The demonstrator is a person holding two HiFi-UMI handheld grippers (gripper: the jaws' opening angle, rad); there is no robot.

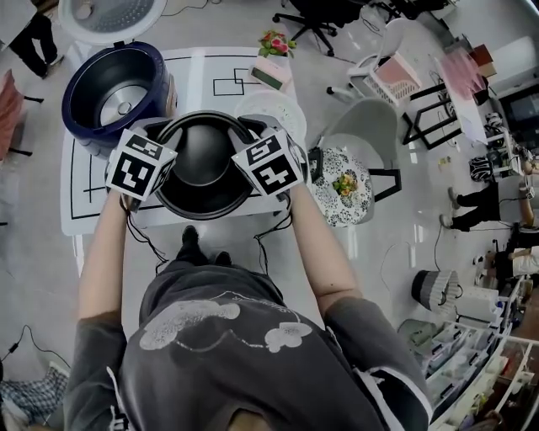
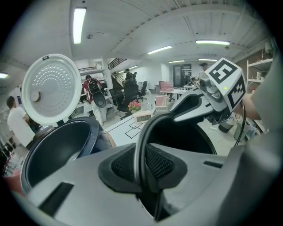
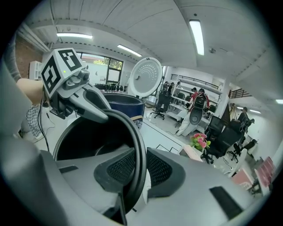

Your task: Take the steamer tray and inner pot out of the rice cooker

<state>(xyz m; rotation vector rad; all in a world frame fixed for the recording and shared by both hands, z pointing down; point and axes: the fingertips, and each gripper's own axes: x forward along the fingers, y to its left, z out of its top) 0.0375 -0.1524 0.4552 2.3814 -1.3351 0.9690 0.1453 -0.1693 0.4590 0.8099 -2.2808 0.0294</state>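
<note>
The black inner pot [image 1: 205, 168] hangs between my two grippers over the white table [image 1: 84, 202], near its front edge. My left gripper [image 1: 167, 135] is shut on the pot's left rim [image 2: 140, 154], which sits between its mesh pads. On the opposite rim [image 3: 138, 150] my right gripper [image 1: 250, 132] is shut the same way. The dark blue rice cooker [image 1: 118, 88] stands open at the back left, its white lid [image 1: 109, 17] raised. A white round steamer tray [image 1: 278, 109] lies on the table behind the right gripper. Whether the pot touches the table I cannot tell.
A pink box with flowers [image 1: 274, 55] sits at the table's far edge. To the right of the table stand a grey chair [image 1: 362, 126] and a round patterned stool [image 1: 341, 185]. Cables hang from both grippers by the person's legs.
</note>
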